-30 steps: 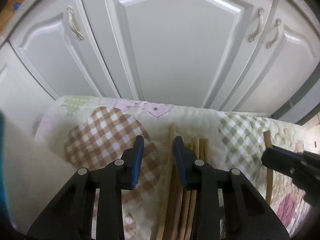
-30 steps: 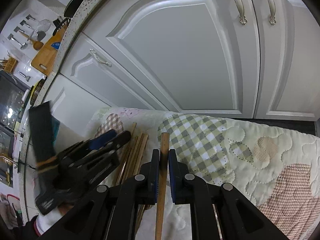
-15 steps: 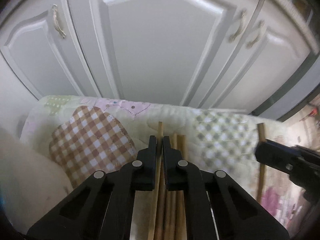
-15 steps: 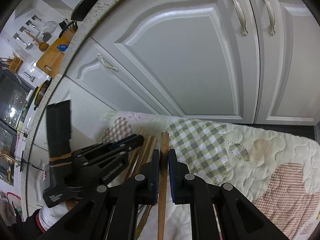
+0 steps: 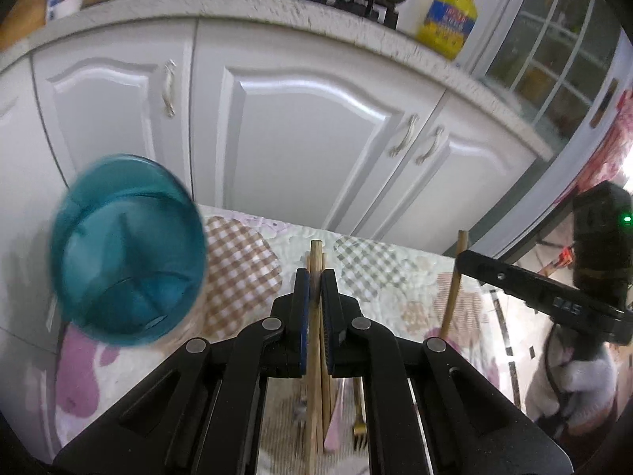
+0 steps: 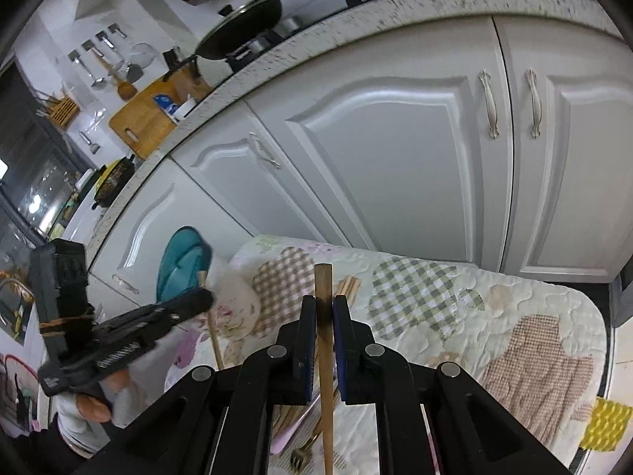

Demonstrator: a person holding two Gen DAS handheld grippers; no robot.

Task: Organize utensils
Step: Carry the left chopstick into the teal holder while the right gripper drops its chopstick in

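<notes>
The left claw [image 5: 315, 289] clamps a thin pale wooden chopstick [image 5: 315, 261], lifted above the quilt [image 5: 379, 261]. The right claw [image 6: 324, 308] pinches a darker wooden chopstick [image 6: 323, 281]. A blue cup [image 5: 126, 249] sits left of the left claw.

The left black plastic two-finger gripper [image 5: 315, 291] has blue pads [image 5: 303, 316] inside its fingers and round silver screws at the joints. The right black plastic two-finger gripper [image 6: 324, 318] looks the same. White printed letters mark each body, and each hand [image 6: 93, 405] wears a white glove.
</notes>
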